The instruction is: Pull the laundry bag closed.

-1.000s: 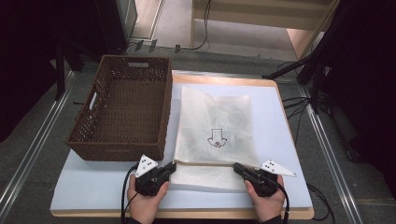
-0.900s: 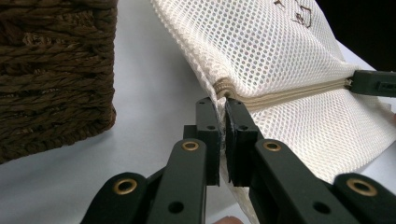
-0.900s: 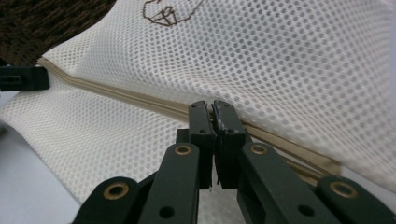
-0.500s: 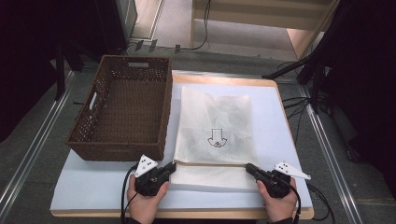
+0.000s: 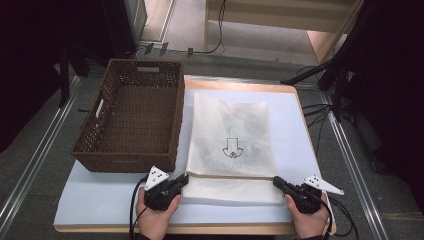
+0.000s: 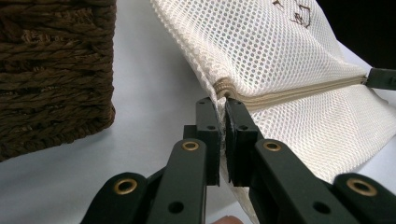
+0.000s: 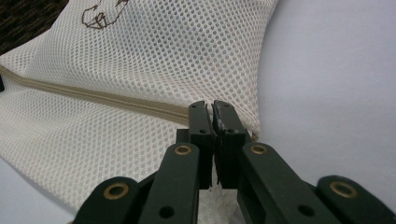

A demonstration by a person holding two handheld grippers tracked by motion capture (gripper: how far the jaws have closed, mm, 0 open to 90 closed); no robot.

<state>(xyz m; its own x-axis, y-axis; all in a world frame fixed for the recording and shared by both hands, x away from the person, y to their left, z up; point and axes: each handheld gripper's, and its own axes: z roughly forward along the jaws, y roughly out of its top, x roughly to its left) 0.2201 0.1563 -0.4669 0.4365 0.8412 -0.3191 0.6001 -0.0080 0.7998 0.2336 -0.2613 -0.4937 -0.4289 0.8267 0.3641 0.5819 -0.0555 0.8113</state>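
Mesh bag (image 5: 230, 145) lengthwise front-back, zip end nearest

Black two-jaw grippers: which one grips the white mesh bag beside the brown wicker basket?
The left gripper, clamped on the white mesh bag nearest the brown wicker basket.

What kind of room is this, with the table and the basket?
Probably a lab or workshop set up for recording, not a home: a white table on a bare floor with metal rails, loose cables behind, and a wicker basket and mesh bag laid out for practice.
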